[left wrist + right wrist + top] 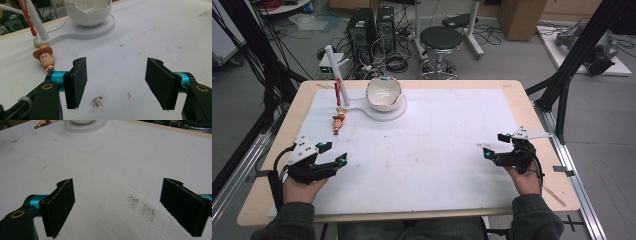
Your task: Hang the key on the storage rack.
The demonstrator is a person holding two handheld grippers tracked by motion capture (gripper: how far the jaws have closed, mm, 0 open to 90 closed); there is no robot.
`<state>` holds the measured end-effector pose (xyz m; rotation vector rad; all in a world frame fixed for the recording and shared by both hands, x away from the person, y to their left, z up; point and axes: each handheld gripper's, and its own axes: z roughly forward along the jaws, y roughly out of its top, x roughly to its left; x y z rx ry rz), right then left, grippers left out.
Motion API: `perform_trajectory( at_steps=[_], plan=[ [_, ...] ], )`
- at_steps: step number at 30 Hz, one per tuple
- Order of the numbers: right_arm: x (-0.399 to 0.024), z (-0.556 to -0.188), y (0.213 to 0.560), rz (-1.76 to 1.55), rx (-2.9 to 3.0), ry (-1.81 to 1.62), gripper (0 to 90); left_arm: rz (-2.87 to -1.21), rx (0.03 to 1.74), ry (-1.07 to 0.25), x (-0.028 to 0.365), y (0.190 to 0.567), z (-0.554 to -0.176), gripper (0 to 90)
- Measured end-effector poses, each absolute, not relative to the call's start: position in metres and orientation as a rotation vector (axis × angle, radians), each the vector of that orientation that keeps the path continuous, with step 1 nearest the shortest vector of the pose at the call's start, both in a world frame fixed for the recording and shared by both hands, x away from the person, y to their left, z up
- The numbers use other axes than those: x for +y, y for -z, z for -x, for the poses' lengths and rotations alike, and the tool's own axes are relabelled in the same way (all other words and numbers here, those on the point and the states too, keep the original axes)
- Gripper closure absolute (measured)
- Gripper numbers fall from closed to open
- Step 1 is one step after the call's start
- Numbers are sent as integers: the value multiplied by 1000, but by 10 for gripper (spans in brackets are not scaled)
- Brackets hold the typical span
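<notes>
At the near left of the surface [422, 150], the left tool [332, 152] is sitting wide open, gripping nothing; the cowboy keychain [338, 121] is lying just beyond it, by the white stand [382, 112] holding the eggshell bowl [383, 93]. Near right, the right tool [494, 145] is gaping empty.

A mat [437, 150] covers most of the table [532, 100]. At its far left a stand base [384, 114] carries an eggshell-shaped bowl [383, 94], with a post [337, 75] rising at the base's left end. A cowboy figure keychain [338, 121] lies on the mat just before the post, its strap [337, 92] running up along the post. The left gripper [332, 155] sits nearer than the keychain, and the right gripper [496, 145] is well apart at the mat's right.
</notes>
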<state>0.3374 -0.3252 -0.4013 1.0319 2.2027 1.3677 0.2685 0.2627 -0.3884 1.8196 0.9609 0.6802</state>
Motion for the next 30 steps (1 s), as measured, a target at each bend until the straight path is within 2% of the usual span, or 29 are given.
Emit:
perform_trajectory(
  at_steps=[30],
  plan=[
    [-321,-339,411,-1031,2257,-1320,117,-1796,957,-679,264,393,-256,317]
  ],
)
